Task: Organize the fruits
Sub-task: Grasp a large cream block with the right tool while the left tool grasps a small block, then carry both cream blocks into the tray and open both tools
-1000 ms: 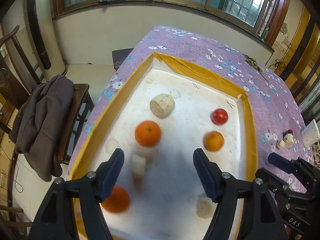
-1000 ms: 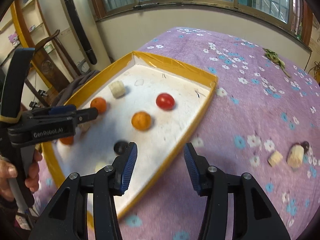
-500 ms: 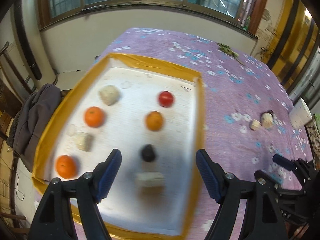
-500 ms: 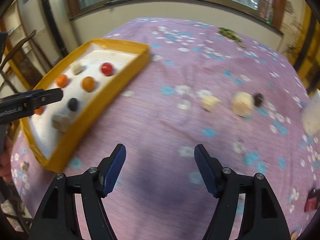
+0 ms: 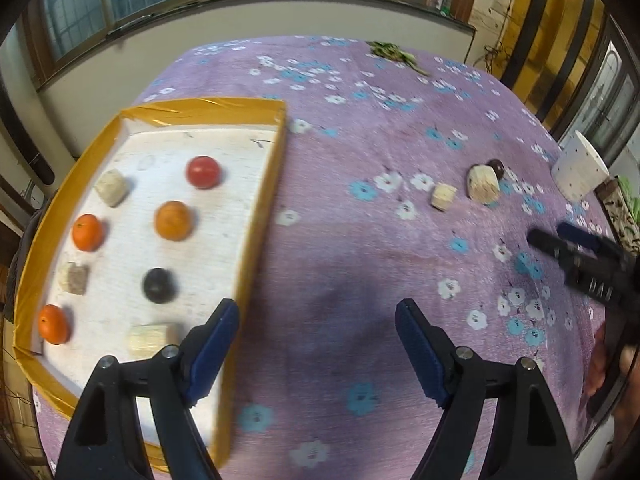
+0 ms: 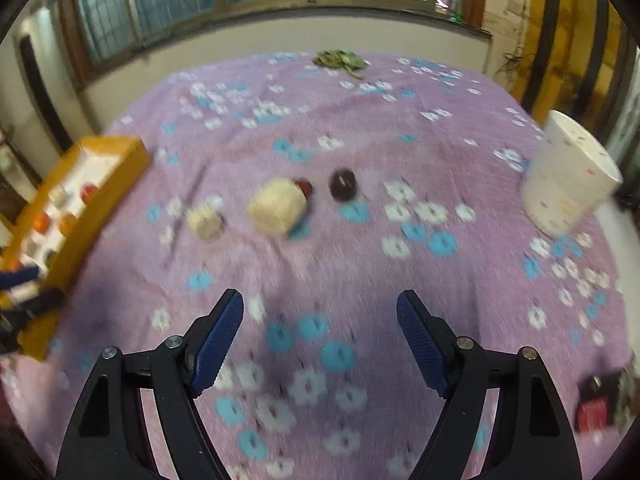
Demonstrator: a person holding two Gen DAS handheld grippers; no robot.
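I am looking at the yellow-rimmed tray point(image 5: 260, 200) at the left of the bench point(image 5: 360, 240), with three oranges, a red tomato point(image 5: 203, 172), a dark plum point(image 5: 159, 285) and pale chunks lying apart inside it. My left gripper point(image 5: 316, 344) is hanging wide open and empty, its left finger over the tray's near right rim, so I am risking a knock on that rim if I drop lower. To the right, loose on the cloth, a small pale chunk point(image 6: 205, 221), a larger pale chunk point(image 6: 277, 209) touching a red fruit point(image 6: 304, 187), and a dark plum point(image 6: 342, 185) are waiting. My right gripper point(image 6: 319, 340) is gaping empty, near them. With the view blurring, I am likely to misjudge and nudge the round plum rolling toward the white cup point(image 6: 568, 184).
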